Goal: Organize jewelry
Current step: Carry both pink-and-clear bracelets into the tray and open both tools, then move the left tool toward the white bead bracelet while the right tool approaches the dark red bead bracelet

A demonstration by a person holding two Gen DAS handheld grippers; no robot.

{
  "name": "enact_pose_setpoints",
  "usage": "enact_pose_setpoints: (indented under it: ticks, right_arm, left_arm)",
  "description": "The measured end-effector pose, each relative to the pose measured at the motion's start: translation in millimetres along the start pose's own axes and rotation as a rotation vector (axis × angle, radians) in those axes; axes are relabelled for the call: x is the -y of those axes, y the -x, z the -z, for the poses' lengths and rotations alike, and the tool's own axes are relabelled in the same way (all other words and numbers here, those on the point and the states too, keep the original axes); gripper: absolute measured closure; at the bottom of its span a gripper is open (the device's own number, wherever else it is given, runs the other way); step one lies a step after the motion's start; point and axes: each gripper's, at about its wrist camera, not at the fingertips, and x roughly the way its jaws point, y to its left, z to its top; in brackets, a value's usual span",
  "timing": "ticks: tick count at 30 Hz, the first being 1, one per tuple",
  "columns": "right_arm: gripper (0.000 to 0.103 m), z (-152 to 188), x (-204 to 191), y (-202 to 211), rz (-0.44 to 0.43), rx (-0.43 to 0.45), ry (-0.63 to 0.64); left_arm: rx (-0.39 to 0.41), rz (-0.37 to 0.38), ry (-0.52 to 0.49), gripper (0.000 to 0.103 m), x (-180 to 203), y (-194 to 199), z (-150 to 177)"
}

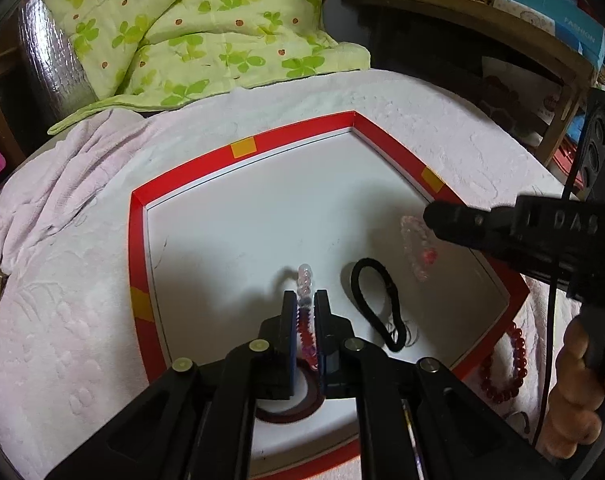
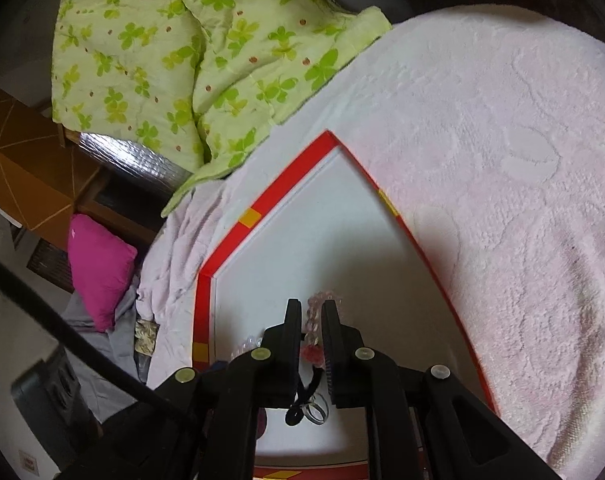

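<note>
**Beaded bracelets between both sets of jaws over the red-rimmed tray**

Red cardboard is forming the rim of a shallow white-floored tray (image 1: 190, 168) that is lying on a pale pink towel (image 1: 62, 280). Over the tray, the left gripper (image 1: 305, 300) is pointing steeply down, its jaws standing narrow with a bead bracelet (image 1: 305, 288) running between them; the beads are going from clear at the far end to red and purple nearer the camera. The pads are sitting right at the beads on both sides, though a firm pinch cannot be told from this view.

To the right of it, a black hair tie (image 1: 376, 304) is lying looped on the tray floor. Beyond that, the right gripper (image 2: 311, 312) is reaching in over a pale pink bracelet (image 2: 316, 304) with a red charm (image 2: 310, 353); its jaws are also standing narrow, with the clear-pink beads between them. Whether they are pressing the beads cannot be told.

A dark red bead bracelet (image 1: 510, 364) is resting on the towel just outside the tray's right rim, near the person's hand (image 1: 578, 400) that is gripping the right tool. A green clover-print quilt (image 1: 190, 28) is bunching up behind the towel.
</note>
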Motion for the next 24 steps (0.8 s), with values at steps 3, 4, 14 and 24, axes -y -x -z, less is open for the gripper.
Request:
enact_pose_setpoints:
  ticks: [3,4,14,24]
  right_arm:
    - [0.069,-0.4,2.0,4.1,-0.028,-0.003,-0.023]
    - [0.069,-0.4,1.9,8.0,-0.018,0.014,-0.019]
    - [0.069,-2.1,6.6,41.8,-0.03,0.063,-0.014]
    - [0.069,15.0,21.5,95.0,-0.071,0.037,-0.019]
  left_arm:
    - [0.027,-0.032,-0.004,0.07,0.6,10.8,3.8]
    - [0.039,-0.04,-0.004,0.068,1.6,17.7,7.0]
    - [0.116,-0.083,0.023,0.051,12.1,82.3,52.1]
    - [0.17,-0.133,0.077,0.038,39.0,151.5,107.1]
